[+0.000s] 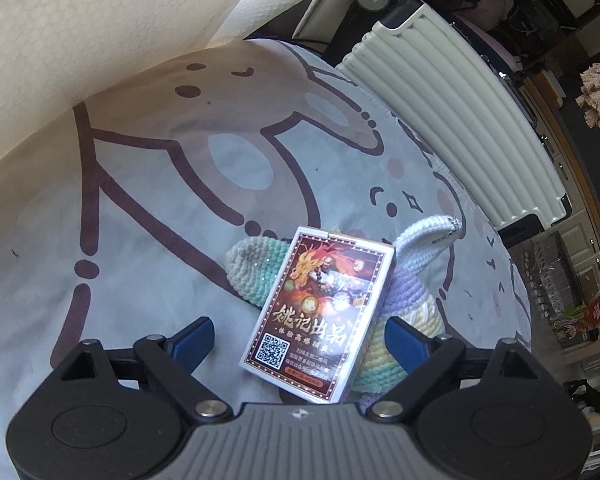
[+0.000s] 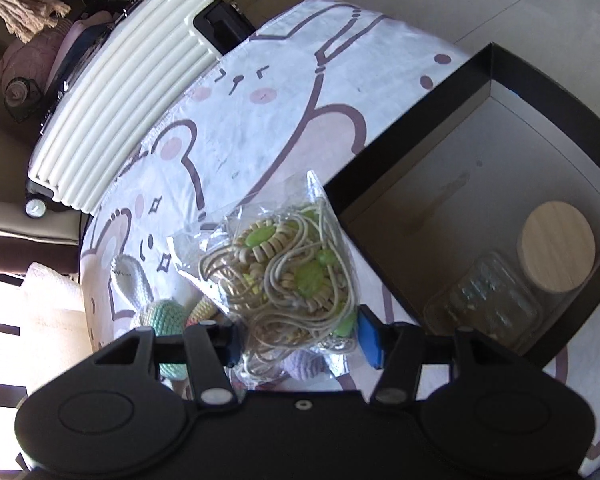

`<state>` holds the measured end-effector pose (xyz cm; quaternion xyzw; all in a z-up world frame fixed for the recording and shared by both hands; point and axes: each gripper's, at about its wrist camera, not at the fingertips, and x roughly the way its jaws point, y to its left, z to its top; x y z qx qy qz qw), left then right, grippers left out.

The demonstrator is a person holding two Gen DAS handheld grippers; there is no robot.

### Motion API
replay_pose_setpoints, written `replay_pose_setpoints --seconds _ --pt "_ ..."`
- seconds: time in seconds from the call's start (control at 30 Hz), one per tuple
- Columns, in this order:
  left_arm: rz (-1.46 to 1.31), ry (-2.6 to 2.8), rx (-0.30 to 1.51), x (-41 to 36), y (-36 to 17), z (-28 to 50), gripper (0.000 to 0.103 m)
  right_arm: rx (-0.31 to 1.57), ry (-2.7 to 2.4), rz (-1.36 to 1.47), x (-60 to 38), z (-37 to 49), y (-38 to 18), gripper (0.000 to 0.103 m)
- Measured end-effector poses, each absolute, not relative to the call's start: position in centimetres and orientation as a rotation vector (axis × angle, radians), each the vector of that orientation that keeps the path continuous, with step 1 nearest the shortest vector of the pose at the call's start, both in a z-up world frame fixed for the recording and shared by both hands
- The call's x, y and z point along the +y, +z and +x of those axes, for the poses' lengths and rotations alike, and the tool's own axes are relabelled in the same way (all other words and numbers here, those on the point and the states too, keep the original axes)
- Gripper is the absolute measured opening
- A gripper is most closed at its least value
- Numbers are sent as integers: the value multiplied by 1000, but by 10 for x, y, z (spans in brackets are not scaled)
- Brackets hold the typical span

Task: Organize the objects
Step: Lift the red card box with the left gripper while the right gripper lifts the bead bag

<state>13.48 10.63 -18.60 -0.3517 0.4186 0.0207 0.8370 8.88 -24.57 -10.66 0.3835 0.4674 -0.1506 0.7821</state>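
Left gripper (image 1: 298,334): jaws spread wide, card box (image 1: 314,312) between them ungripped, leaning on crochet toy (image 1: 396,312) atop cartoon cloth (image 1: 148,208). Right gripper (image 2: 300,338): clamped on bagged bead necklace (image 2: 284,276), raised beside black box (image 2: 412,120).

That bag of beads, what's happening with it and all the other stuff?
Someone is tidying up with two handheld tongs. The right tongs hold the bag of beads up over the cloth, beside a black box that already has a jar and a clear case inside. The left tongs are wide open around a card box, which leans on a crochet toy, not gripped.
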Motion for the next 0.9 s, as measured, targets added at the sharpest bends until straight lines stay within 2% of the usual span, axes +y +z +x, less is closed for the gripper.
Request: replay_pose_setpoints --seconds 0.07,0.23,0.33,0.4,0.57,0.9 --pt "-747 41 886 107 -190 135 98 987 -327 826 -251 91 -105 56" --pt "-771 26 879 108 -192 137 97 948 -355 828 -267 93 -103 56" --pt "-843 -23 863 109 -193 138 82 946 -373 833 -274 92 -104 56" --pt "-859 -30 858 108 -192 138 79 949 -375 831 -276 91 -105 56" --pt "-894 -45 848 108 -190 139 61 954 -366 799 -278 91 -103 56" --pt "-808 21 854 100 -175 143 60 963 -332 746 -276 92 -99 56"
